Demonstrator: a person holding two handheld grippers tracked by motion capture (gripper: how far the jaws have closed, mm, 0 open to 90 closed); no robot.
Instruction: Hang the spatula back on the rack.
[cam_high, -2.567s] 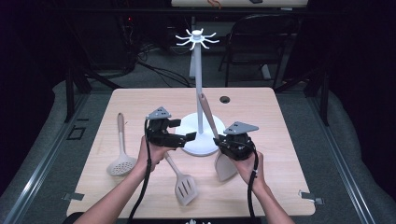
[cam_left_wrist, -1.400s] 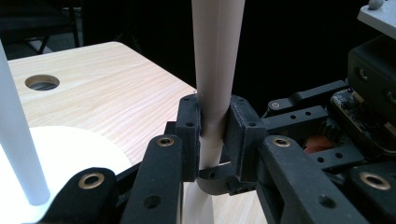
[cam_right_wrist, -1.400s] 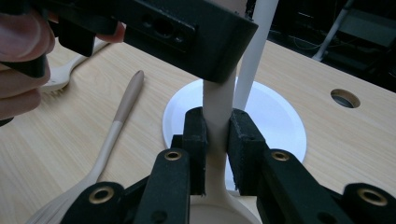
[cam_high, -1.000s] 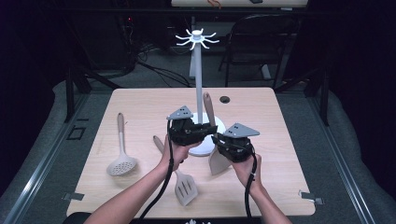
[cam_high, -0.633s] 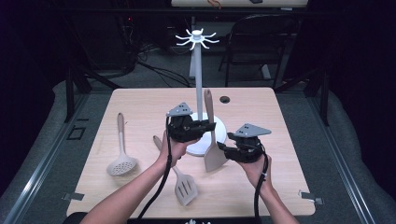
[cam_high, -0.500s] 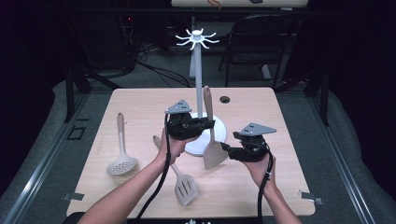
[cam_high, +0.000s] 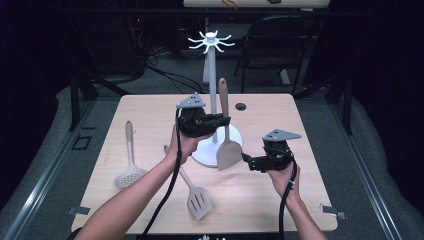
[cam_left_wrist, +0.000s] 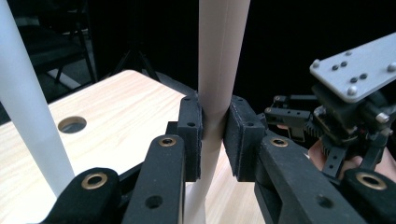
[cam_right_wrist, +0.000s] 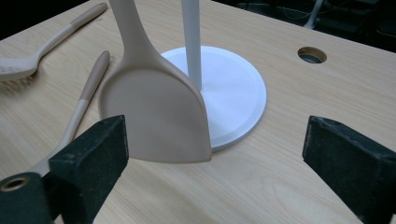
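My left gripper (cam_high: 216, 121) clamped the smooth beige spatula (cam_high: 227, 145) by its handle, upright, blade hanging at six o'clock before the white stand (cam_high: 212, 95). My right gripper (cam_high: 248, 160), at four o'clock, had just been opening, holding nothing.

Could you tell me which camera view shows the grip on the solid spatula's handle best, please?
The left gripper view: the left gripper clamps the solid spatula handle. The high view shows it whole; the right gripper view shows its blade.
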